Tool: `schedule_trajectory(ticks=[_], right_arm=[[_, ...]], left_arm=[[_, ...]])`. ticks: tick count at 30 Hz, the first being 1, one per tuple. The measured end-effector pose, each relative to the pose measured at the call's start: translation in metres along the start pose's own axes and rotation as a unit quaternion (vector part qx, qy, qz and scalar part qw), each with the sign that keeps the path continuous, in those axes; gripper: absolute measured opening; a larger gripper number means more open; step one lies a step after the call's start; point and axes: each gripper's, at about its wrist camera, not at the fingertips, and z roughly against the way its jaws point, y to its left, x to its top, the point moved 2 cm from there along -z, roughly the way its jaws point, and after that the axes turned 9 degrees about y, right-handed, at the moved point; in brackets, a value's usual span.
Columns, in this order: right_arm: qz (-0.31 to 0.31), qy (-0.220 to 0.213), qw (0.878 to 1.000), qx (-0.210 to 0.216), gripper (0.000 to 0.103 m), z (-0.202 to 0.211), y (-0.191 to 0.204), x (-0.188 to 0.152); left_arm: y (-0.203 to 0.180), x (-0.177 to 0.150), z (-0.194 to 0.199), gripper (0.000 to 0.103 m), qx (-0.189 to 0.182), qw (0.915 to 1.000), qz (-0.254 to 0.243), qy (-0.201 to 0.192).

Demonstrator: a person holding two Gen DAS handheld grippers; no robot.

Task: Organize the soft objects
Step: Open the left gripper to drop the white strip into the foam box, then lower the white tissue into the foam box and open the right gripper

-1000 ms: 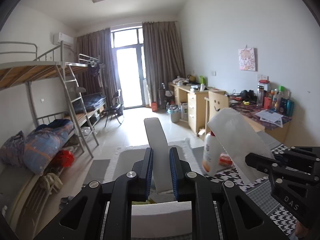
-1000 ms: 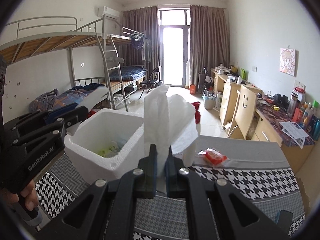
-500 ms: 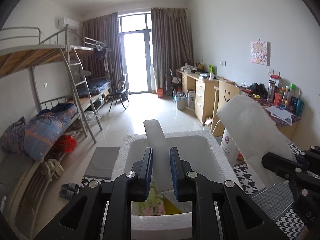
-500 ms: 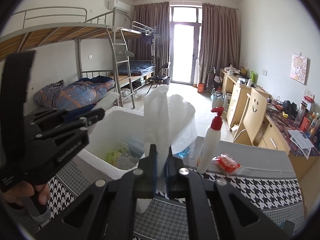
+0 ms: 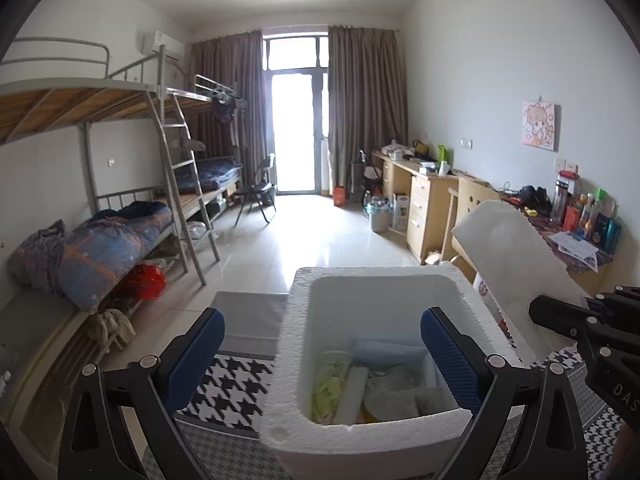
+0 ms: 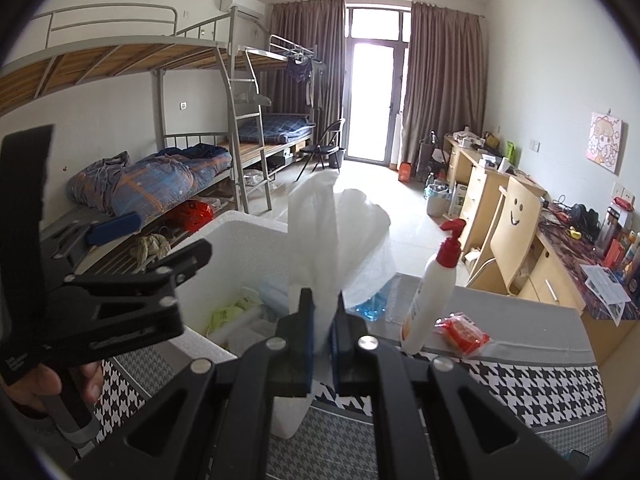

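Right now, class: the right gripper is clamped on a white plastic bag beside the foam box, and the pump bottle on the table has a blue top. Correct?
Not quite. In the right wrist view the pump bottle has a red top. The right gripper does clamp the white plastic bag beside the foam box.

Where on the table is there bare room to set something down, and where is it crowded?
Free: the houndstooth cloth right of the right gripper, in front of the lotion bottle and red packet. Also the cloth strip left of the foam box. Crowded: the box floor, covered with soft items, with the left gripper opening over it, nothing between its jaws.
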Motion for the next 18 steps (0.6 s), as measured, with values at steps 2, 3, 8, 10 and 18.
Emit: schedule_trajectory(ticks=[2,3,8,10,18], right_arm=[[0.003,0.000,1.000,0.001,0.010,-0.001,0.003,0.002],[0.006,0.000,1.000,0.003,0.010,-0.002,0.005,0.003],[0.012,-0.002,1.000,0.015,0.010,-0.004,0.013,0.008],[0.013,0.000,1.000,0.019,0.010,-0.005,0.015,0.009],[0.024,0.010,0.999,0.031,0.010,-0.014,0.023,0.013]], left_arm=[[0.006,0.000,0.002,0.102,0.005,1.0000,0.006,0.000],[0.008,-0.001,0.003,0.102,0.005,0.9999,0.009,-0.002],[0.012,-0.005,0.009,0.102,0.012,0.9998,0.013,-0.004],[0.014,-0.005,0.011,0.102,0.013,0.9998,0.014,-0.004],[0.027,-0.013,0.010,0.102,0.027,0.9995,0.018,-0.006]])
